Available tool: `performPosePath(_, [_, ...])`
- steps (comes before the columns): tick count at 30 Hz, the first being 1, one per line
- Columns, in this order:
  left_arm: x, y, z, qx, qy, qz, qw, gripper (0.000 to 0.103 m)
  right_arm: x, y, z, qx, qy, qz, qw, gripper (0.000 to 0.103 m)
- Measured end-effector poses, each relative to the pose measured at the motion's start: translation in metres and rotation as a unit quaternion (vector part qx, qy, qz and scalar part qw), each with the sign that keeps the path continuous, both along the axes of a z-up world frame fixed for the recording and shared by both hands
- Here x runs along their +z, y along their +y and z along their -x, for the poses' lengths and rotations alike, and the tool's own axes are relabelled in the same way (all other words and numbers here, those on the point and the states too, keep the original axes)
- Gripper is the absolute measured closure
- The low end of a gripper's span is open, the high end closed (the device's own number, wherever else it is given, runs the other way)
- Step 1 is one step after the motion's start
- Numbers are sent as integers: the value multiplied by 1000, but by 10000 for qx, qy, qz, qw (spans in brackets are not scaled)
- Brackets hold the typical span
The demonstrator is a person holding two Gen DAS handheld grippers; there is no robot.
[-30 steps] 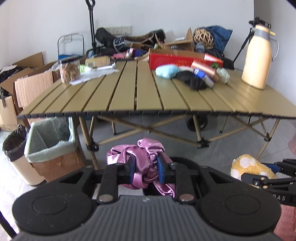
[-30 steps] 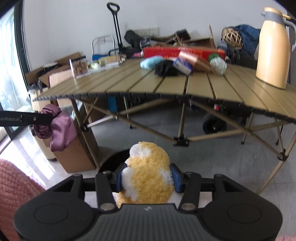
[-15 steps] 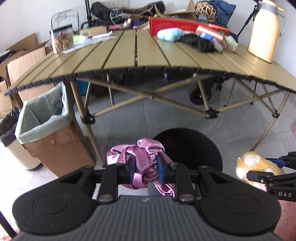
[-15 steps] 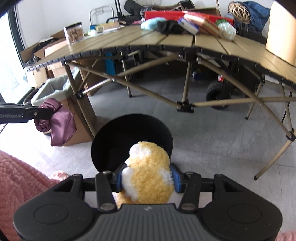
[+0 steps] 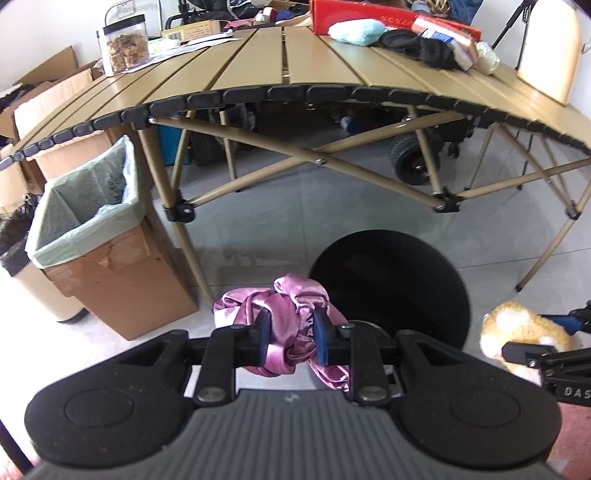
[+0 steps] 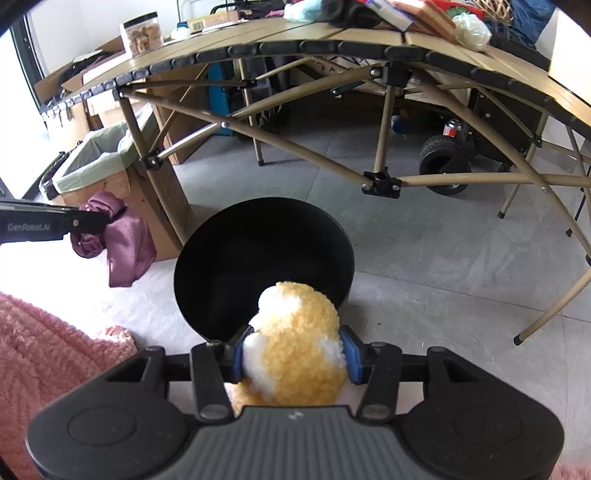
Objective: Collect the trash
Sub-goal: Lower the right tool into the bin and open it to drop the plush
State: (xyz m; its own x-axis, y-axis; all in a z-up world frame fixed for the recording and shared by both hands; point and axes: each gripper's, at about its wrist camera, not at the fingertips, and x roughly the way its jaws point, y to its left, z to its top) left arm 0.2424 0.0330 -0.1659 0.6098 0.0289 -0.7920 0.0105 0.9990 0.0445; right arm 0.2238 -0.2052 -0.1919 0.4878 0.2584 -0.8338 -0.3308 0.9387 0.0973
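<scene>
Purple satin cloth (image 5: 291, 325) stays pinched in the nearly closed left gripper (image 5: 290, 334), now lower beside the round black bin (image 5: 391, 291), while the right gripper (image 6: 293, 355), part-open, still clamps the yellow-and-white fluffy plush (image 6: 295, 350) over that bin's near rim, closer than before.

Satin cloth (image 5: 291, 325): shiny pink-purple, w/ lighter sheen on folds. Plush toy (image 6: 295, 354): curly yellow-orange w/ white patches. Round bin (image 6: 264, 258) on the floor: plain black inside & out. Left gripper (image 5: 290, 332) & right gripper (image 6: 295, 356): black bodies, blue pads, grey ribbed grip. Folding table (image 5: 258, 70): tan slats, black end caps, tan legs w/ black joints. Cardboard box (image 5: 122, 273) at left: brown, w/ pale green bag liner. Floor (image 6: 424, 258): grey tiles. Rug (image 6: 44, 350), near left: fuzzy pink. Far on the table: red box (image 5: 369, 18), light blue cloth (image 5: 356, 31), black cloth (image 5: 417, 48).
</scene>
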Motion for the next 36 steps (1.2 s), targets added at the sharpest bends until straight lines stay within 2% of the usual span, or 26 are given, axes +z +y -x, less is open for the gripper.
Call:
performPosePath(18, [-12,20,-13,320,184,45,9993,79,-15,60,-51,710,109,162,9973,55])
performPosePath(36, [-18,26,-21,467,266,169,9984,79,-47,85,-87,696,297,163,9970,54])
